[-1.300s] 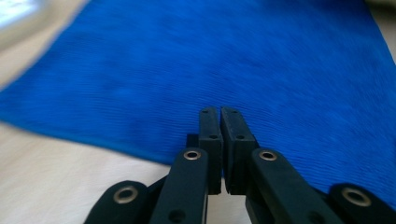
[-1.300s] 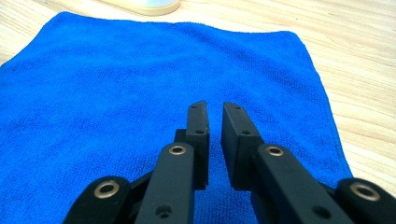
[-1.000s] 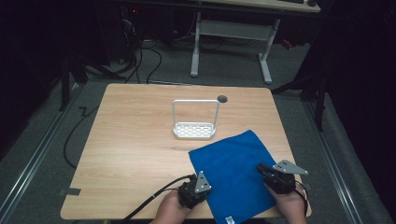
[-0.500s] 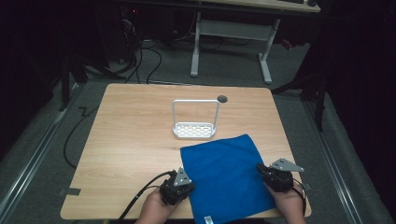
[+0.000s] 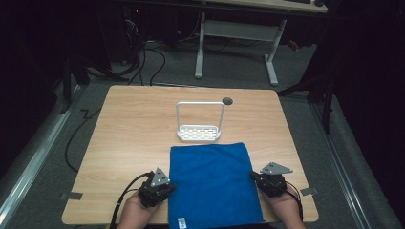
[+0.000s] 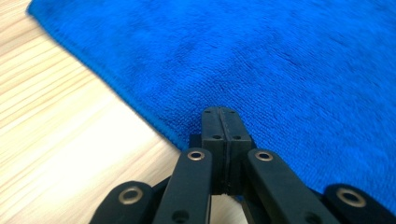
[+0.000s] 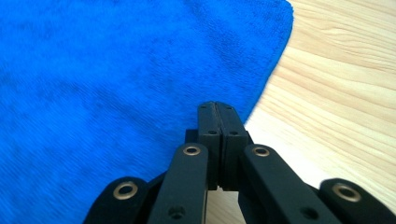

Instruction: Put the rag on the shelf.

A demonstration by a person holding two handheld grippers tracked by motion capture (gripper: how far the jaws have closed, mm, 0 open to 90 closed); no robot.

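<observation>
Blue terry cloth lies flat in the lower middle of the high view, one piece, its near edge running to the front rim of the desk where a small white tag shows. At lower left of that view the left gripper sits at the cloth's left edge; its tips are hidden under the grey plate there. In the left gripper view the jaws are pressed together with no gap, tips at the cloth's hem, and whether fabric is pinched between them cannot be made out. Above the cloth, at mid-frame, stands one white wire rack, and just right of it one dark round hole in the desk. At lower right the right gripper meets the cloth's right edge; its jaws have just been closing and now stand together, tips over the cloth's hem, any pinch hidden. Both forearms are cut off by the bottom edge.
</observation>
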